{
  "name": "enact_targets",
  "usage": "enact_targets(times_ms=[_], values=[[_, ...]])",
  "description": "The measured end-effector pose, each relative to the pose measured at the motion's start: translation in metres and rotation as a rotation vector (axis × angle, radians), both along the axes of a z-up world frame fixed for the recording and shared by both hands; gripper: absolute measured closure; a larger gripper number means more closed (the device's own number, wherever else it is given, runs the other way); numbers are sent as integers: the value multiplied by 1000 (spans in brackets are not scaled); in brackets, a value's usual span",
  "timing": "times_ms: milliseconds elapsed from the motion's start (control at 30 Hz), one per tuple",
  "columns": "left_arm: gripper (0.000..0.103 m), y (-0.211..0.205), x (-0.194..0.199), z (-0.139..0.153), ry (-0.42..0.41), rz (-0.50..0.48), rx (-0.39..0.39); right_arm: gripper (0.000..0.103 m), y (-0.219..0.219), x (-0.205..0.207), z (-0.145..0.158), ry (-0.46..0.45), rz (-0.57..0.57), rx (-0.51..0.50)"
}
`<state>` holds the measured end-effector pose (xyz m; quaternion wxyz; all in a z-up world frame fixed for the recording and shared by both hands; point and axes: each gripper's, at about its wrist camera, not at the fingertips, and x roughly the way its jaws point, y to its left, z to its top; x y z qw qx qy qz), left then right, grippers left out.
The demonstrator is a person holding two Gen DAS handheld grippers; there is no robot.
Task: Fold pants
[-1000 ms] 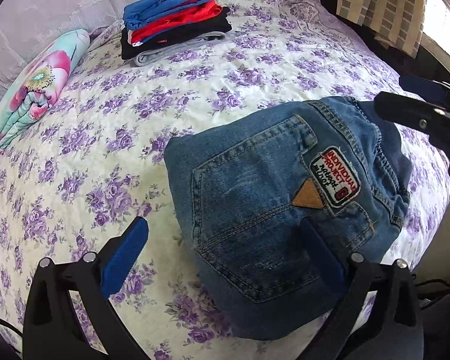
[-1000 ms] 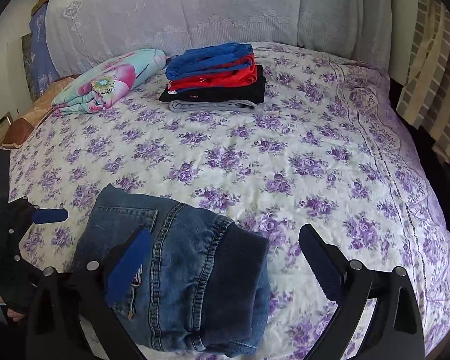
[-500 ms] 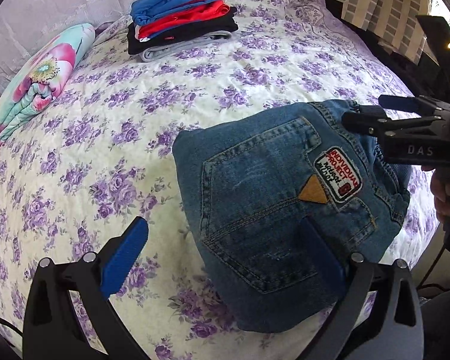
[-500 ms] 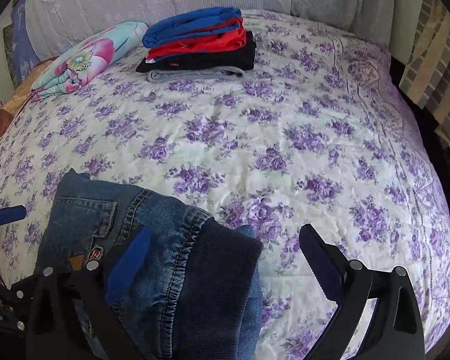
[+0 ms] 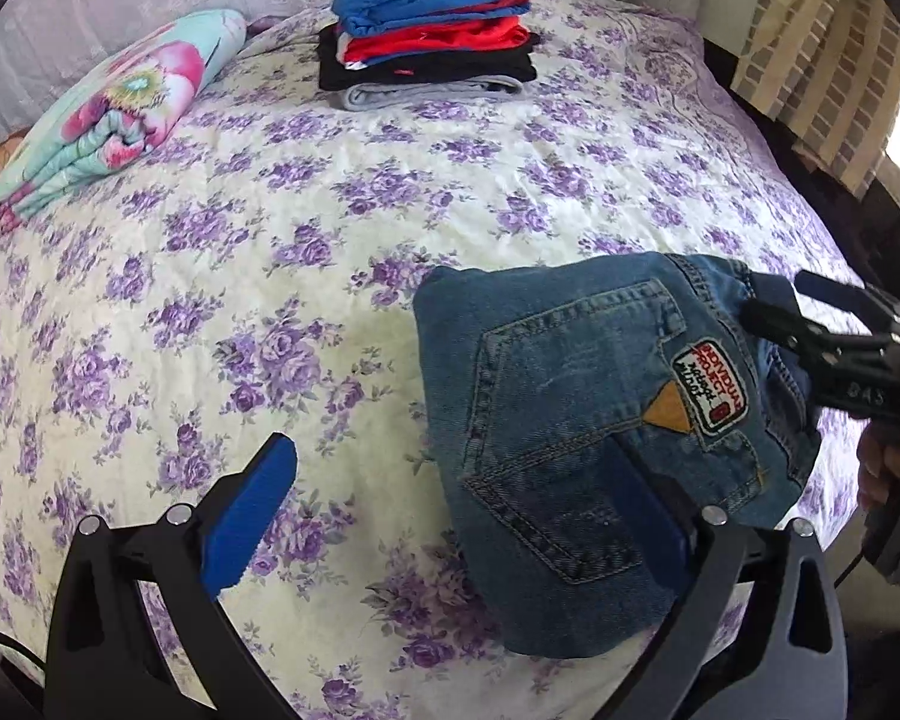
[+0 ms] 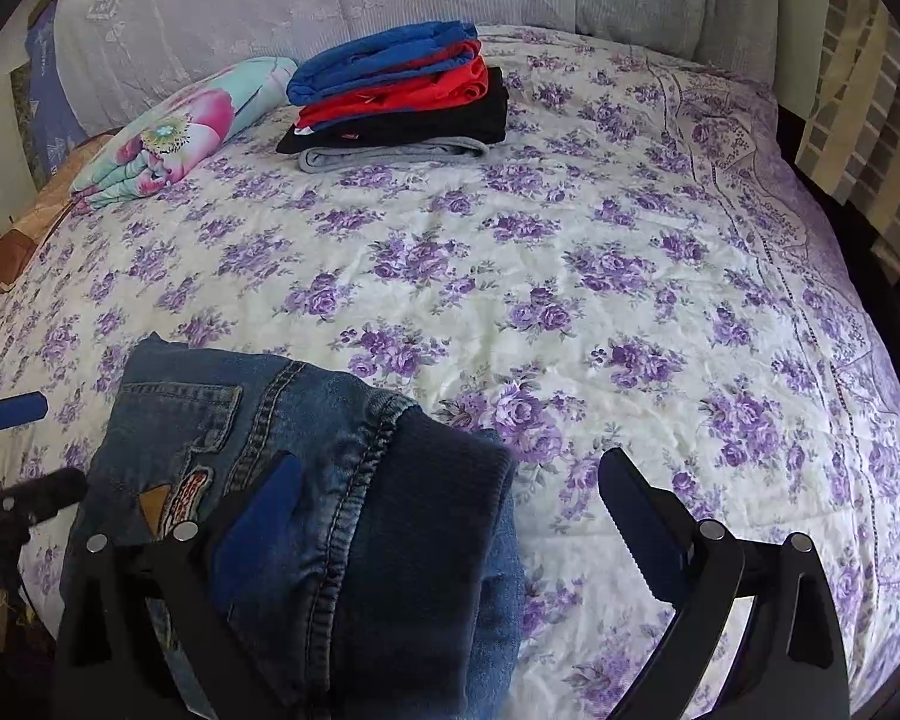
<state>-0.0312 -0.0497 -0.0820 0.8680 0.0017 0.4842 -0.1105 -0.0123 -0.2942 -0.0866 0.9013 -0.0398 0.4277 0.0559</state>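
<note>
Pants: my folded jeans (image 5: 600, 420) sit on the bed (image 5: 390, 210).
Left hand-held gripper (image 5: 450, 516): wide apart, holding nothing.
Right hand-held gripper (image 6: 450, 516): wide apart too.
Do well: I pinch both sides together, carry flat to the pile (image 5: 426, 42) at 12 o'clock.

My folded jeans (image 5: 600, 432) lie on the bed (image 5: 390, 228) near its front edge; behind them sits a clothes stack (image 5: 426, 42), a rolled blanket (image 5: 120, 108) seemingly touching its left.

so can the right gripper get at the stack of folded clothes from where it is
Probably, with a long reach: the right gripper is open over the folded blue denim jeans, and only bare floral bedspread lies before the stack of folded clothes.
</note>
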Motion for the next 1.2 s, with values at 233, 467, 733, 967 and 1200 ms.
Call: enact_targets(times_ms=[233, 467, 733, 967, 1200], values=[[5, 19, 6, 5, 20, 79, -98, 4, 0, -50, 27, -77, 53, -12], [5, -5, -2, 2, 11, -16, -42, 4, 26, -75, 8, -23, 135, -87], [4, -15, -6, -26, 95, -120, -21, 3, 22, -59, -42, 154, 105, -16], [4, -11, 3, -43, 148, -106, -59, 3, 21, -62, -50, 117, 115, 8], [4, -11, 4, -43, 151, -66, -62, 3, 14, -60, -49, 101, 151, 32]])
